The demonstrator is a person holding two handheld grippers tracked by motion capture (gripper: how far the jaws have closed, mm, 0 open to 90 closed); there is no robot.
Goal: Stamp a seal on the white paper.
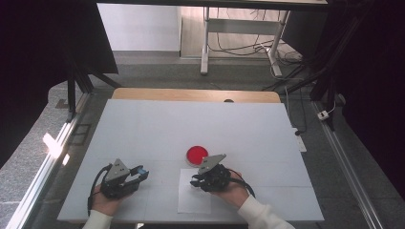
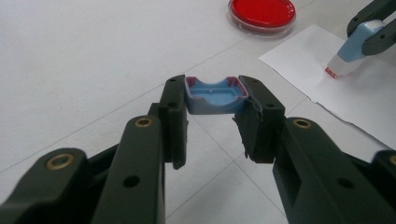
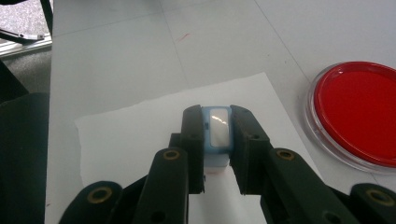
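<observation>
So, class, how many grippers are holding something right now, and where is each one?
2. The left gripper, near the table's front left, holds a blue stamp cap. The right gripper presses a blue stamp onto the white paper beside the red ink pad.

Grey floor (image 1: 157, 71), white-legged desk (image 1: 206, 43) behind.

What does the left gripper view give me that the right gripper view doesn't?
Left gripper view alone: the blue cap, open side up with red-stained rim, clamped in the left tongs, and the stamp's red face touching the paper. Right gripper view alone: the stamp's blue back with its glossy label, gripped between the right tongs, and the table's far edge. Both: the red ink pad dish, the white paper sheet and the white table.
</observation>
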